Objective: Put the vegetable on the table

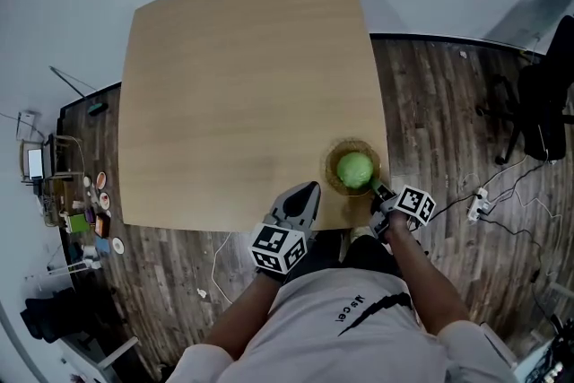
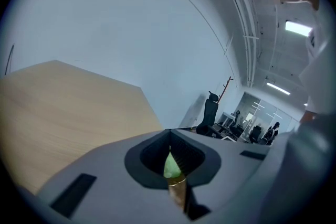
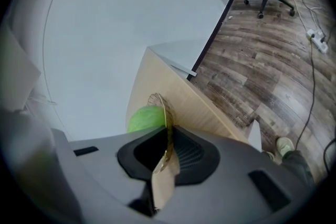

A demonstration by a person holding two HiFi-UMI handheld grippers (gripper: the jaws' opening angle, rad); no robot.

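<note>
Two grippers at the table (image 1: 233, 85) edge. Head view: vegetable (image 1: 355, 168) sits in the bowl (image 1: 330, 155), right beside the drop. Left gripper view: left gripper (image 2: 170, 150) pressed together, empty. Right gripper view: right gripper (image 3: 168, 136) pinches only the thin rim, and a slip could tip the bowl floorward.

- vegetable (image 1: 355, 169): you have one round, pale green head, whole. It lies inside a bowl and fills most of it.
- bowl (image 1: 331, 178): shallow and brown with a thin rim. The right tool (image 1: 380, 194) pinches its near edge.
- bench (image 1: 242, 76): light wood top, roughly square. Your bowl and vegetable are at its near right corner, close to the edge.
</note>
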